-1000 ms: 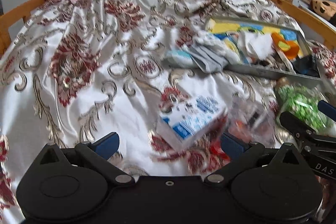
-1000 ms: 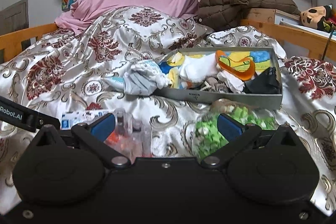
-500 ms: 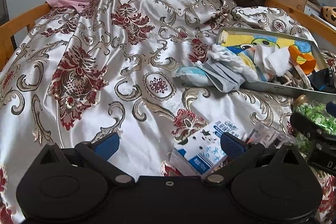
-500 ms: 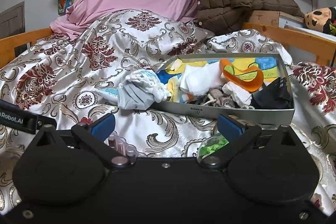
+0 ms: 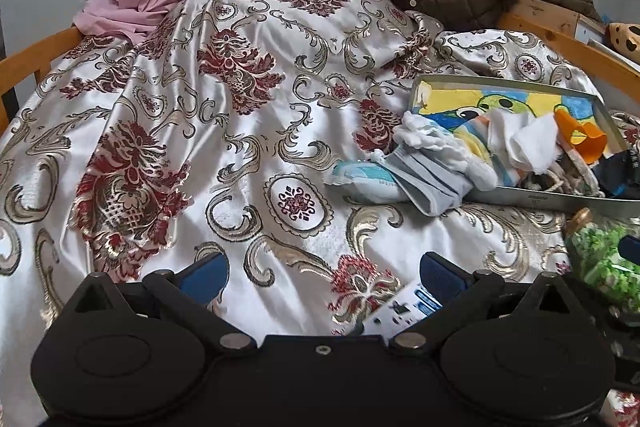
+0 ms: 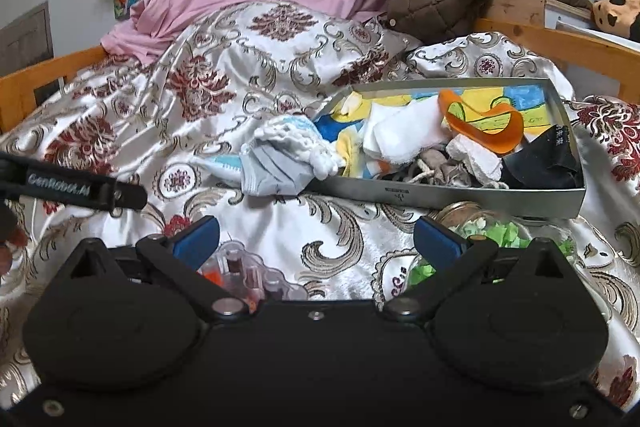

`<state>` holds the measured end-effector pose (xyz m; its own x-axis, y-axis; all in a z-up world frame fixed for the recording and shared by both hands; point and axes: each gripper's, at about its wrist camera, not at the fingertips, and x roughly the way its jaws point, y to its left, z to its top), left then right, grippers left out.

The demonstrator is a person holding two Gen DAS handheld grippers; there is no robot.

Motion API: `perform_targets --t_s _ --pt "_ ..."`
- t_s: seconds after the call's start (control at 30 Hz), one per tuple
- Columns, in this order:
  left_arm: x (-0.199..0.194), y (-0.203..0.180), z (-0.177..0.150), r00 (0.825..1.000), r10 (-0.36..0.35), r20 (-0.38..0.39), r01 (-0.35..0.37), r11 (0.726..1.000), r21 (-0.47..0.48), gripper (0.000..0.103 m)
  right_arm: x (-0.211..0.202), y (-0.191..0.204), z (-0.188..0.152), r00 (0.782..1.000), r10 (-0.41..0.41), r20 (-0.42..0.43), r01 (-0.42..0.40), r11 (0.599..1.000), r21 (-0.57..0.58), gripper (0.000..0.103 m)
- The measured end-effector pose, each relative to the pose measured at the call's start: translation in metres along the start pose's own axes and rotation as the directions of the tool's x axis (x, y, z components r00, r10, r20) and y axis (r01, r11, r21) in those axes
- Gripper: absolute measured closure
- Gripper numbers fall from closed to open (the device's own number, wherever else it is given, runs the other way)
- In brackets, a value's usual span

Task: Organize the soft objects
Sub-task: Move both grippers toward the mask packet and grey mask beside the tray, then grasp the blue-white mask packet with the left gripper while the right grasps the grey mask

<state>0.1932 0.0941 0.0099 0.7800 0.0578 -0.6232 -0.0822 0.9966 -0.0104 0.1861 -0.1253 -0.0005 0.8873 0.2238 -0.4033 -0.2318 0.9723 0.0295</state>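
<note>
**A:** Blue pads are what you notice first. The left gripper (image 5: 322,277) is spread wide with nothing between its fingers, and so is the right gripper (image 6: 316,237). Both hover low over the satin bedspread (image 5: 240,155).

**B:** What sits closest to them?

**A:** Under the left one's right finger, a white-and-blue packet (image 5: 400,309). Below the right one, a clear plastic case (image 6: 248,273) and a jar of green bits (image 6: 492,231). None of them looks soft, as far as I can judge.

**B:** Then where are the soft things?

**A:** Farther back. A grey and white bundle of socks (image 6: 280,163) hangs over the near left corner of the metal tray (image 6: 440,193), half out on the bedspread. More white cloth and a dark piece already lie inside.

**B:** So the bundle is the job?

**A:** Probably. I'd reach past the clutter, pinch the thick middle so nothing trails, lift clear of the rim, and drop it well inside the tray.
</note>
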Motion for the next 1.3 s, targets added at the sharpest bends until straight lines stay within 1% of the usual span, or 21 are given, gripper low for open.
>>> perform_targets --t_s 0.17,0.23,0.3,0.47,0.6,0.8,0.87,0.93,1.0,1.1,1.2,1.23,1.27,1.3 --pt "0.02 0.008 0.004 1.0 -0.009 0.005 0.009 1.0 -0.013 0.001 0.009 0.007 0.001 1.0 -0.006 -0.02 0.005 1.0 -0.023 0.001" --pt "0.029 0.013 0.008 1.0 -0.025 0.011 0.025 0.999 -0.029 0.001 0.014 0.009 0.005 1.0 -0.006 -0.028 0.005 0.999 -0.034 0.001" --pt "0.04 0.02 0.015 0.998 -0.061 0.019 0.062 0.997 -0.052 0.001 0.02 0.012 0.011 0.999 -0.001 -0.038 -0.001 0.999 -0.05 0.001" --pt "0.068 0.033 0.032 0.991 -0.129 0.018 0.13 0.986 -0.107 0.001 0.036 0.021 0.024 0.996 0.014 -0.084 -0.028 0.986 -0.165 0.001" --pt "0.086 0.038 0.038 0.988 -0.152 0.0 0.15 0.979 -0.137 0.001 0.049 0.033 0.028 0.996 0.003 -0.095 -0.027 0.967 -0.253 0.001" --pt "0.108 0.04 0.045 0.982 -0.189 -0.012 0.183 0.964 -0.193 0.001 0.07 0.047 0.042 0.997 -0.016 -0.073 -0.007 0.956 -0.294 0.001" --pt "0.111 0.041 0.045 0.978 -0.206 -0.016 0.198 0.959 -0.202 0.001 0.081 0.052 0.048 0.997 0.012 -0.082 -0.037 0.95 -0.309 0.001" --pt "0.114 0.044 0.045 0.974 -0.225 -0.026 0.214 0.953 -0.214 0.001 0.089 0.063 0.05 0.995 0.029 -0.094 -0.061 0.93 -0.362 0.001" --pt "0.116 0.047 0.045 0.968 -0.251 -0.026 0.238 0.941 -0.243 0.001 0.096 0.076 0.049 0.995 0.019 -0.095 -0.059 0.891 -0.449 0.001" --pt "0.118 0.051 0.046 0.958 -0.287 -0.012 0.272 0.918 -0.288 0.001 0.101 0.089 0.046 0.995 0.019 -0.102 -0.071 0.839 -0.54 0.001" --pt "0.119 0.052 0.045 0.95 -0.312 -0.012 0.293 0.903 -0.316 0.001 0.106 0.098 0.045 0.994 0.004 -0.105 -0.065 0.811 -0.582 0.002" --pt "0.12 0.051 0.045 0.947 -0.32 -0.012 0.3 0.899 -0.319 0.002 0.108 0.101 0.045 0.995 -0.003 -0.102 -0.058 0.804 -0.592 0.004" --pt "0.12 0.05 0.045 0.945 -0.327 -0.011 0.306 0.897 -0.319 0.003 0.109 0.102 0.045 0.995 -0.011 -0.098 -0.05 0.8 -0.598 0.007" --pt "0.121 0.049 0.045 0.943 -0.333 -0.01 0.313 0.895 -0.318 0.003 0.11 0.103 0.045 0.995 -0.02 -0.095 -0.041 0.801 -0.598 0.009"
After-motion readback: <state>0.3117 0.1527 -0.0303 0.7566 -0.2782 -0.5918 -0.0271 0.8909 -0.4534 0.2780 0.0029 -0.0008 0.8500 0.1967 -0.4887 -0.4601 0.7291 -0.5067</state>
